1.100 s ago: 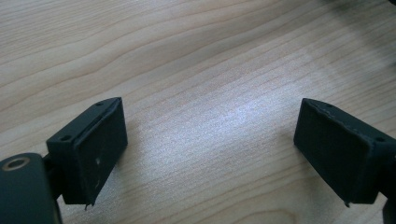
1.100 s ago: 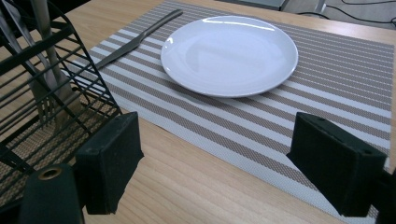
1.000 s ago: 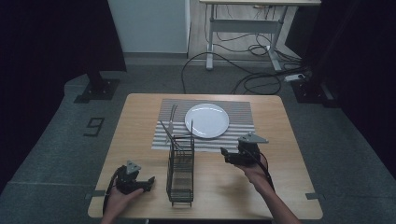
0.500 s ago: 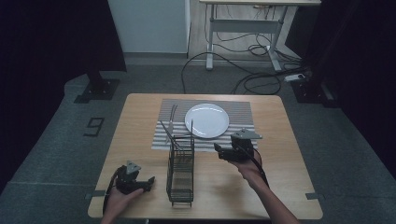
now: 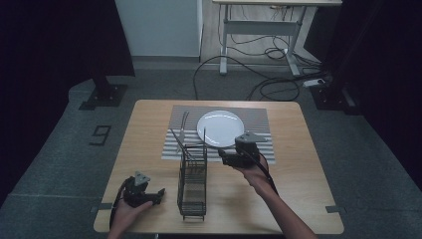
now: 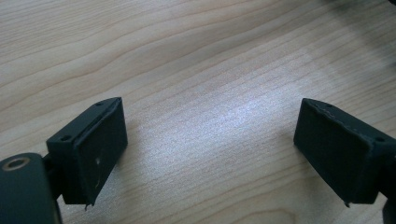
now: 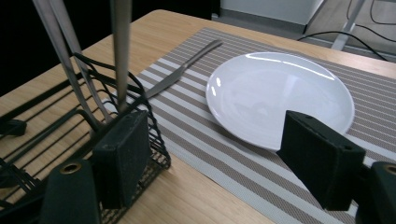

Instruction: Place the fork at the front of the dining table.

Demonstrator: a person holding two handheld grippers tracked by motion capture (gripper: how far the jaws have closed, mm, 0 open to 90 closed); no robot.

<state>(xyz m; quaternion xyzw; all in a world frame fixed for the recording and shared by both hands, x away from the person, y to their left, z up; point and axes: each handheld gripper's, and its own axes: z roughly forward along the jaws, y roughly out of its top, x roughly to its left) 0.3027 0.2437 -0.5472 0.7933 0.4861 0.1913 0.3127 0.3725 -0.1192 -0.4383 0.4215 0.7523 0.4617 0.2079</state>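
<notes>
While the right gripper (image 5: 225,157) hangs just off the far end of the wire rack (image 5: 192,181), its jaws stand apart with nothing between them, and they have just been closing a little. From the right gripper view, that gripper (image 7: 219,154) looks over the rack's corner (image 7: 140,100) toward the plate (image 7: 280,95); one jaw sits close against the rack's mesh wall, though whether it touches I cannot tell. Several metal utensil handles (image 7: 120,46) rise upright or slightly tilted out of the rack's far end, seen in the high view as thin rods (image 5: 181,142) leaning toward the mat.

That rack is a long, narrow black basket lying near the middle of the table (image 5: 149,129), with its far end at the near edge of the striped placemat (image 5: 259,117). A fork (image 5: 183,123) lies flat on the mat, just left of the white plate (image 5: 220,128), and shows again in the right gripper view (image 7: 182,70) beside the plate's rim. The plate is empty and sits in the centre of the mat.

Near the front left corner of the table, the left gripper (image 5: 158,194) rests low in the person's left hand (image 5: 130,211), well apart from the rack. Its own view shows the left gripper (image 6: 210,154) with jaws wide apart over bare wood, holding nothing.

Beyond the table are grey floor, loose cables (image 5: 268,74) and the legs of a desk (image 5: 229,40).
</notes>
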